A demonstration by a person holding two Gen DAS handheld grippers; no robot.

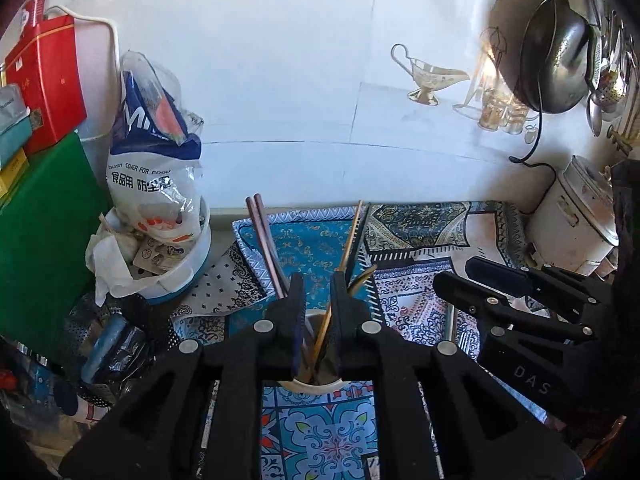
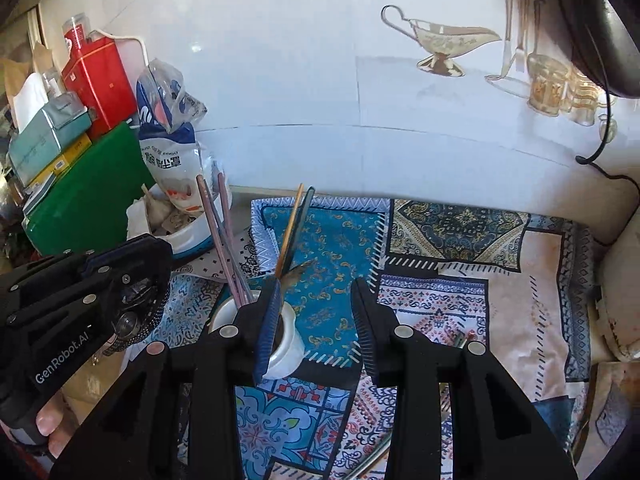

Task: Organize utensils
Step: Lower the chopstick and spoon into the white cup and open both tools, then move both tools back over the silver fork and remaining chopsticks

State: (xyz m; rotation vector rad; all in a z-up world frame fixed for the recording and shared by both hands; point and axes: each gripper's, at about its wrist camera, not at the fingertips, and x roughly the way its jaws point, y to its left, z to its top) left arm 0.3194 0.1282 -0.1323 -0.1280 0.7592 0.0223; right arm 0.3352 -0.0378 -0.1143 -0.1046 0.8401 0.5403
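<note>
Utensils point(image 2: 294, 232) are standing tilted in a white cup point(image 2: 286, 344) on the patterned cloth point(image 2: 440, 300), long axes leaning up toward the wall. The left gripper point(image 1: 318, 284) is straddling the cup from above, fingers narrowly parted around the handles, apparently pinching nothing. The right gripper point(image 2: 316, 292) is hanging spread just right of the cup, its left finger crossing the rim; the left looks nearer.

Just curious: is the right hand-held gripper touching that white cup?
Cannot tell. In the right wrist view, the right hand-held gripper overlaps the white cup; no contact or gap shows.
</note>
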